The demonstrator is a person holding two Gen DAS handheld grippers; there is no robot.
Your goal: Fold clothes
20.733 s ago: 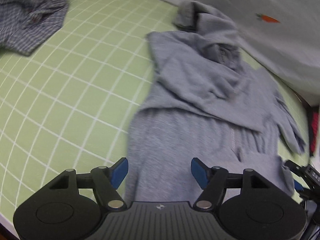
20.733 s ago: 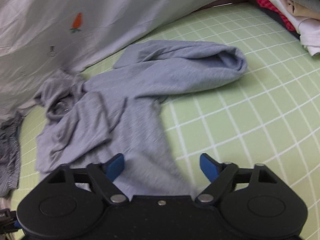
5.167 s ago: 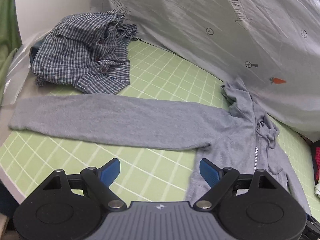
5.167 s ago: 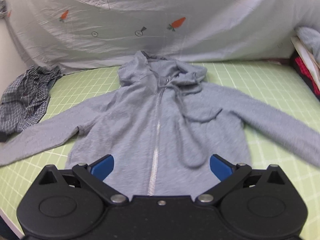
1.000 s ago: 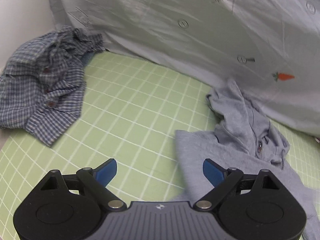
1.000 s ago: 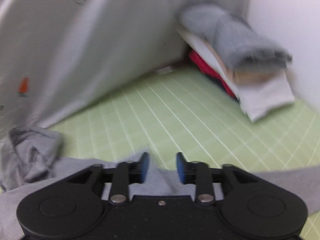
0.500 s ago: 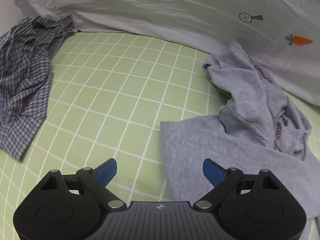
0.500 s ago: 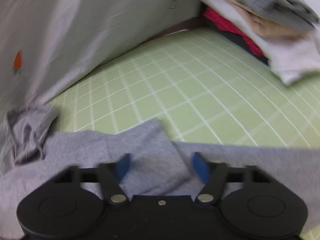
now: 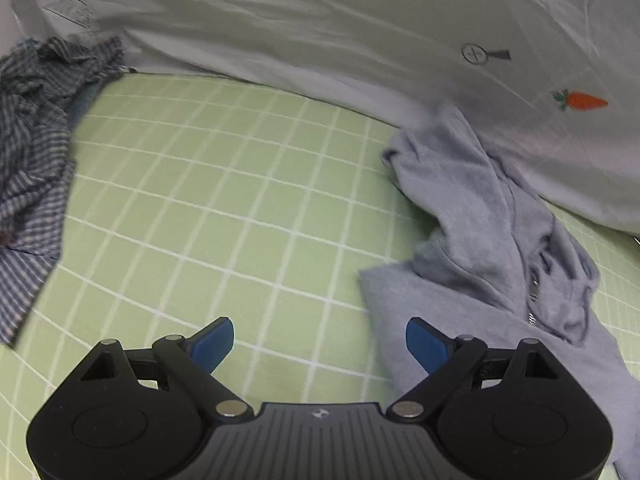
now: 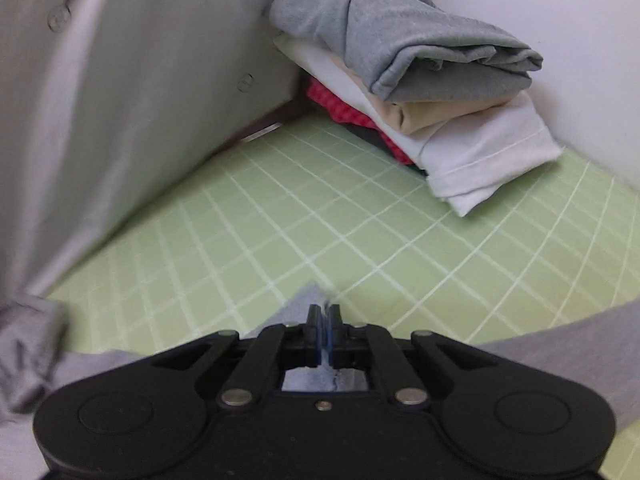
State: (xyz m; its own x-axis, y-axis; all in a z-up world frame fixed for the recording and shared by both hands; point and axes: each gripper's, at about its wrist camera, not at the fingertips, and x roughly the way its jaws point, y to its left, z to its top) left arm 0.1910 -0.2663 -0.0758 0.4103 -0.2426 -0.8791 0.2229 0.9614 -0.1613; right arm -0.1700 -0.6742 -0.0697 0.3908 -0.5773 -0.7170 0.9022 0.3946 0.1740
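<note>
Now the right gripper [image 10: 323, 320] has its fingers pinched together on a fold of the grey hoodie [image 9: 472, 240], which lies on the green checked table [image 9: 224, 208]. Meanwhile the left gripper [image 9: 319, 340] hovers wide apart, holding nothing, beside the hoodie's edge.

Before my left gripper [image 9: 319, 344], the hoodie [image 9: 472, 248] lies right on the mat [image 9: 224, 208], the checked shirt [image 9: 28, 152] left, the sheet [image 9: 320, 32] behind; a folded stack [image 10: 416, 80] sits right.

A green gridded mat [image 9: 240, 216] meets a pale carrot-printed backdrop sheet [image 9: 360, 32].
</note>
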